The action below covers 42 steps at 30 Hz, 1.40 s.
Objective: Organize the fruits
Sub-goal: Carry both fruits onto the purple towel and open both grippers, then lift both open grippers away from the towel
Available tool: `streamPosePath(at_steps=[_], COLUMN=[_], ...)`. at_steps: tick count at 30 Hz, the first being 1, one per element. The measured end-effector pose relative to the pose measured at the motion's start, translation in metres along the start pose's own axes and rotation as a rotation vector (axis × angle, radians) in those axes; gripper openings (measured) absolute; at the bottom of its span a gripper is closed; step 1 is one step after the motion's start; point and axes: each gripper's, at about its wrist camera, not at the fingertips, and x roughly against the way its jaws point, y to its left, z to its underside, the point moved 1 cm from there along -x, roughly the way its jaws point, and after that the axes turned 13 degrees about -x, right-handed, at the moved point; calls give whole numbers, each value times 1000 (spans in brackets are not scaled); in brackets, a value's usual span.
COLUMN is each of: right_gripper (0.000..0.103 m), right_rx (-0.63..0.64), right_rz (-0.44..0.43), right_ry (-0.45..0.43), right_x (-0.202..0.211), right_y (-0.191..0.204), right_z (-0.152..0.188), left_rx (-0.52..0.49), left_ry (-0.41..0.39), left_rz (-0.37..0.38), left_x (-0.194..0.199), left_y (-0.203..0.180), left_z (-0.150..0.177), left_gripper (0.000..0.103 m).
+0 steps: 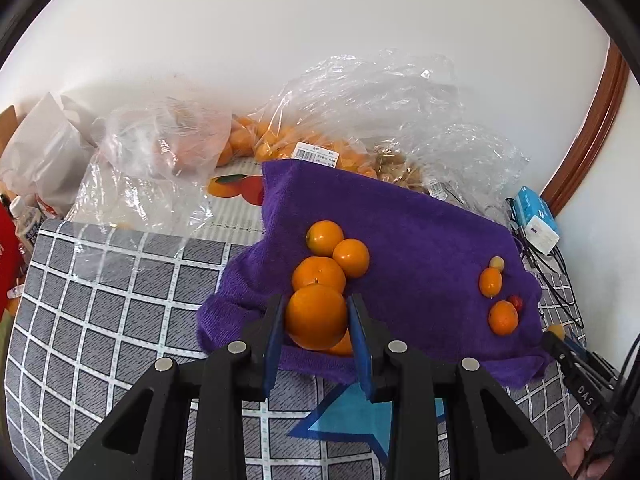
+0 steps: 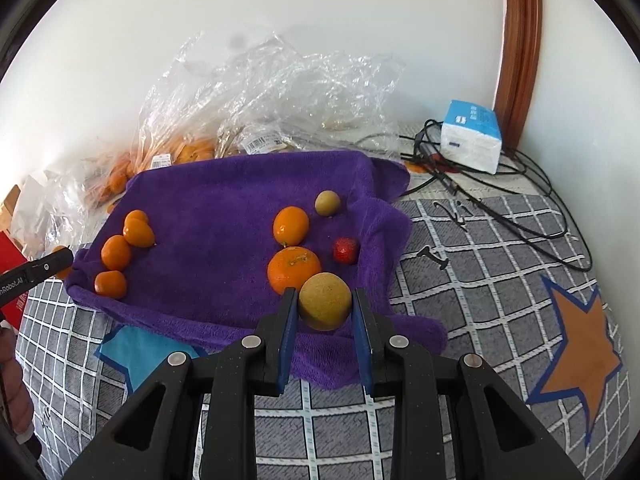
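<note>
A purple towel [image 1: 420, 232] [image 2: 224, 200] lies on the checked cloth. My left gripper [image 1: 317, 312] is shut on an orange [image 1: 316, 316] above the towel's near left part, just in front of a cluster of oranges [image 1: 332, 256]. My right gripper [image 2: 325, 304] is shut on a yellow-brown round fruit [image 2: 325, 300] above the towel's near right edge. Right behind it lie a large orange [image 2: 294, 268], a smaller orange [image 2: 291, 225], a red fruit [image 2: 346, 250] and a small brownish fruit [image 2: 327, 203]. Several oranges [image 2: 120, 248] sit at the towel's left.
Crumpled clear plastic bags [image 1: 360, 112] [image 2: 260, 96] with more oranges stand behind the towel by the wall. A blue and white tissue pack [image 2: 472, 136] and tangled black cables [image 2: 500, 200] lie at the right. Bottles and a red box [image 1: 12, 248] sit at the left.
</note>
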Motion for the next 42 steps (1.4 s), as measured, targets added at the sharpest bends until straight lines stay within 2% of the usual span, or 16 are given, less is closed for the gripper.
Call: streamPosePath(at_steps=[7, 14, 19, 25, 31, 35, 42], right_gripper=[27, 26, 26, 26, 27, 37, 50], right_rx=[15, 42, 48, 72, 81, 53, 75], right_rz=[16, 14, 13, 25, 24, 10, 1], right_ry=[79, 90, 90, 100, 109, 104, 100], right_x=[-35, -44, -49, -56, -56, -52, -41], right_y=[2, 7, 7, 11, 12, 11, 16], right_z=[2, 4, 3, 1, 1, 0, 7], left_rx=[-23, -60, -88, -81, -92, -116, -116], left_ry=[25, 73, 94, 109, 111, 110, 122], left_rz=[47, 79, 45, 15, 15, 0, 10], left_x=[-19, -40, -53, -65, -71, -73, -73], left_y=[-15, -38, -49, -44, -41, -44, -41], left_z=[-5, -7, -8, -12, -12, -11, -12], left_gripper=[29, 29, 30, 30, 30, 30, 30])
